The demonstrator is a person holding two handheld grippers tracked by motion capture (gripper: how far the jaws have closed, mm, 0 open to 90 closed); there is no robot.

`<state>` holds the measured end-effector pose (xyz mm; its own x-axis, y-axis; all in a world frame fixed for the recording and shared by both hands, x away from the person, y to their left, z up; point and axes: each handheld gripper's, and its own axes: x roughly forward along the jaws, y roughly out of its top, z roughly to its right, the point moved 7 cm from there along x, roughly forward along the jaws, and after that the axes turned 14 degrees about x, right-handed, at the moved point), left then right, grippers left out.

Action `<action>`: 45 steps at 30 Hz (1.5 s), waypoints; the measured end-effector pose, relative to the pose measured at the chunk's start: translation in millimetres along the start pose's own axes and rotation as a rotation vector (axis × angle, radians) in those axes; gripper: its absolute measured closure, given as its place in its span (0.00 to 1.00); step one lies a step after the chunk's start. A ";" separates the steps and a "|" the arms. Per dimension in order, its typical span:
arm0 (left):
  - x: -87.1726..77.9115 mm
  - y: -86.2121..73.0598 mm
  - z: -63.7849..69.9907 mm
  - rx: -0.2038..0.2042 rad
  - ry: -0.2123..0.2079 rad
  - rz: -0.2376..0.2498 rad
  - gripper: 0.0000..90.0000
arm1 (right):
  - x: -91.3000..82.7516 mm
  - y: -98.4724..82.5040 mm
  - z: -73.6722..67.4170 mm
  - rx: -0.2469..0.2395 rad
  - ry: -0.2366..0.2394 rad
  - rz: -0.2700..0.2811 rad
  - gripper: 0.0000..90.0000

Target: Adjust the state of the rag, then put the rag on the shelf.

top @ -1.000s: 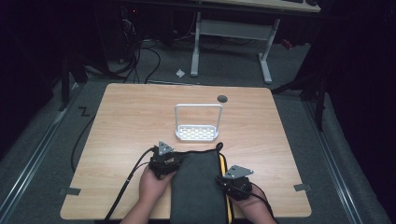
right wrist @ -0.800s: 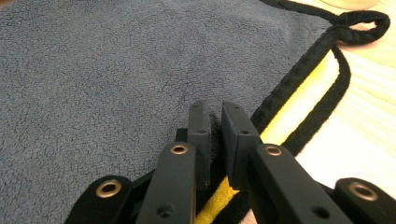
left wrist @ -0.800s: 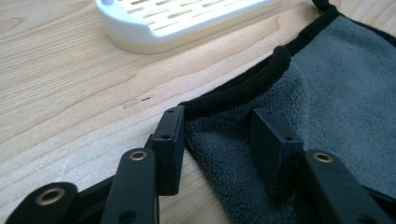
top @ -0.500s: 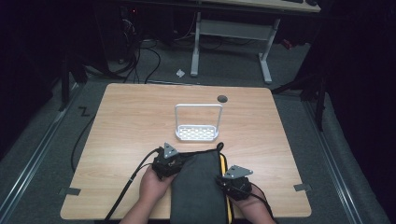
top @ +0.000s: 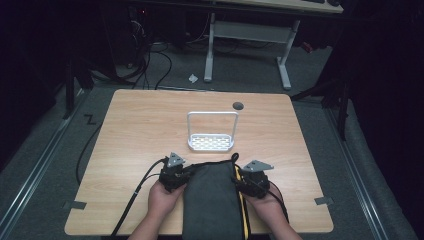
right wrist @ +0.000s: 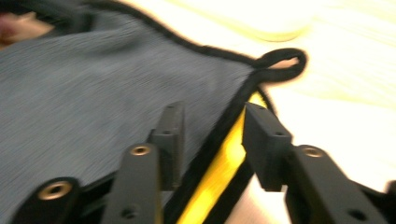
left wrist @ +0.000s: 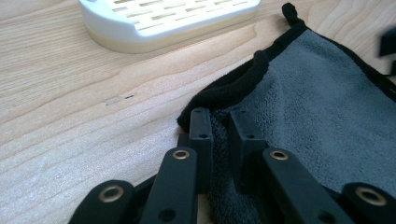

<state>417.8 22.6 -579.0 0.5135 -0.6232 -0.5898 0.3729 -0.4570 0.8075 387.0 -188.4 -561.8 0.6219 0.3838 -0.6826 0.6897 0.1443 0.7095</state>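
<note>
**Left gripper pinches the towel edge as the right lets go**

High view: a dark grey towel (top: 212, 200) lies at the table's (top: 140, 130) six o'clock edge, hanging over it and cut off by the frame. The left gripper (top: 186, 173) sits at the towel's nine o'clock side, the right gripper (top: 238, 181) at its three o'clock side. A white rack (top: 211, 142) stands just beyond, at twelve o'clock. Jaw gaps are too small to read here.

Left gripper view: the jaws have just been closing and stand narrow, pinching the towel's black-bound hem (left wrist: 224, 93). The rack's perforated base (left wrist: 168, 18) is cut off at the top.

Right gripper view: blurred. The jaws have just been opening and stand apart astride the towel's edge, where a yellow underside (right wrist: 219, 168) and a hanging loop (right wrist: 280, 63) show. Whether a pad touches the cloth is unclear.
</note>
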 end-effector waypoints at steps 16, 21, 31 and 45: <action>0.0 -0.5 -0.8 -0.015 -0.004 0.000 0.88 | 27.9 6.5 11.2 0.080 0.003 -0.031 0.70; -1.8 -0.5 -1.0 -0.014 0.001 0.012 0.88 | 27.9 5.6 6.1 0.075 0.043 -0.031 0.87; -8.2 0.8 -3.1 -0.032 0.005 0.064 0.89 | 12.7 10.4 -1.0 0.072 0.051 0.042 0.89; -23.4 20.7 4.0 -0.009 0.057 0.147 0.89 | -1.7 19.9 -7.5 0.028 0.042 0.134 0.89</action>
<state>410.4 25.1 -548.4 0.6064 -0.6456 -0.4641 0.2970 -0.3575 0.8854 396.9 -179.4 -545.2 0.6937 0.4355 -0.5737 0.6121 0.0636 0.7882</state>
